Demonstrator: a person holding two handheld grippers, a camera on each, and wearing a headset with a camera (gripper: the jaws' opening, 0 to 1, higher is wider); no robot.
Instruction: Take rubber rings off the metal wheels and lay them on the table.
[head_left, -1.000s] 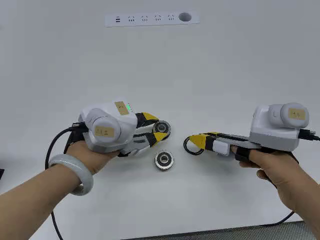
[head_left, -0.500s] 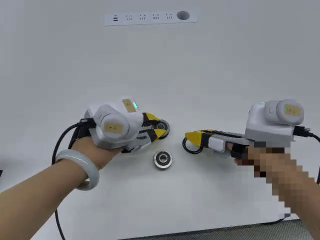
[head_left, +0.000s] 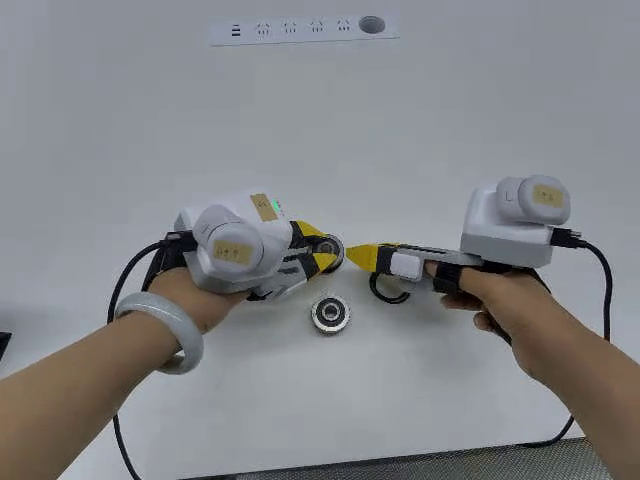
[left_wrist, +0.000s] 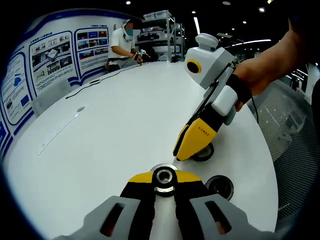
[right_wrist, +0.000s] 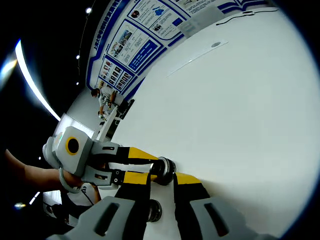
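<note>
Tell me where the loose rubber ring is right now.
In the head view the rubber ring lies on the table under the right gripper, just right of the free metal wheel.

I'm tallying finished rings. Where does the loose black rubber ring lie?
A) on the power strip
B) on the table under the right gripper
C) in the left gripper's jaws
B: the rubber ring lies flat on the table, just below the right gripper.

power strip (head_left: 304, 34) lying flat at the far side, sockets up | blue-and-white posters (left_wrist: 55, 52) running along the wall | shelving rack (left_wrist: 161, 29) at the back | a person (left_wrist: 120, 46) standing beside it
</note>
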